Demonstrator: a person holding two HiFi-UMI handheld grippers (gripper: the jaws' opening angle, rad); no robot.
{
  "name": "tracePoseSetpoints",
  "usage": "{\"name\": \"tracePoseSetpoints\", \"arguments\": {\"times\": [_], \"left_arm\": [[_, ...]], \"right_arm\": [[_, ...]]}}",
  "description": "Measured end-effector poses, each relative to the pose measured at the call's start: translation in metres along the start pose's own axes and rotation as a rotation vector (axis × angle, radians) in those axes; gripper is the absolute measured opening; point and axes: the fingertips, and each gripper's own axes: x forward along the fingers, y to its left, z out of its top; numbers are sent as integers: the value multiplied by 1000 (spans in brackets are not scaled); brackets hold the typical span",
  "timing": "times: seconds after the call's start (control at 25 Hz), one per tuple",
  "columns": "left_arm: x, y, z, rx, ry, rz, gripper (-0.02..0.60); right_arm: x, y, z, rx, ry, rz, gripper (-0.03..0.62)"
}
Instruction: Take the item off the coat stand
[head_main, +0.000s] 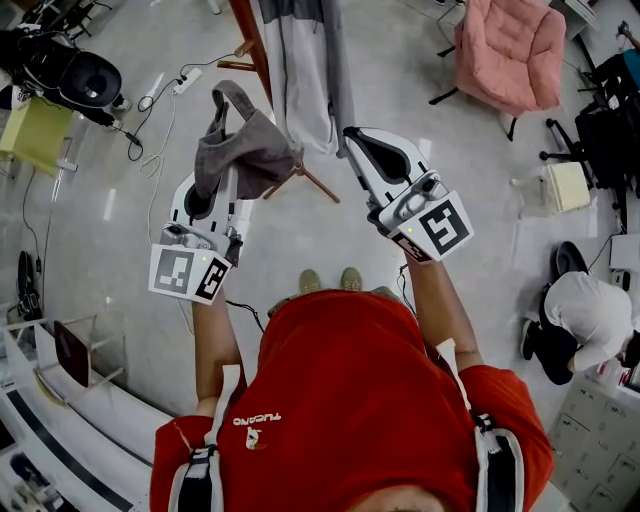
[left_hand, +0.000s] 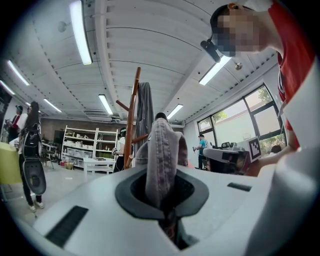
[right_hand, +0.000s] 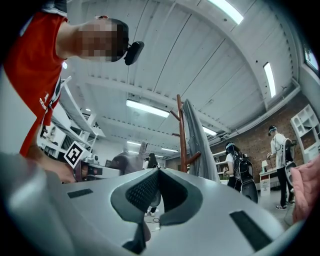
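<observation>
the grey cloth item (head_main: 252, 148) looks already off the coat stand (head_main: 248, 35), hanging just left of its pole, pinched in the left gripper (head_main: 226, 178). the right gripper (head_main: 352, 136), right of the stand, is pressed together on nothing. next, i'd say: carry the item clear, its loop kept off the pegs.

Quick count from where I'm standing: two tools, so one left tool (head_main: 212, 195) and one right tool (head_main: 356, 142), one wooden coat stand (head_main: 252, 45), one grey coat (head_main: 300, 70), one grey cloth item (head_main: 250, 145), one pink armchair (head_main: 510, 50).
</observation>
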Motion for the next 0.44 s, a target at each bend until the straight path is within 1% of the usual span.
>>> {"name": "tracePoseSetpoints", "arguments": {"times": [0.44], "left_arm": [[0,1,3,-3,5,2,17]], "right_arm": [[1,-4,1,12,-8,15,23]]}}
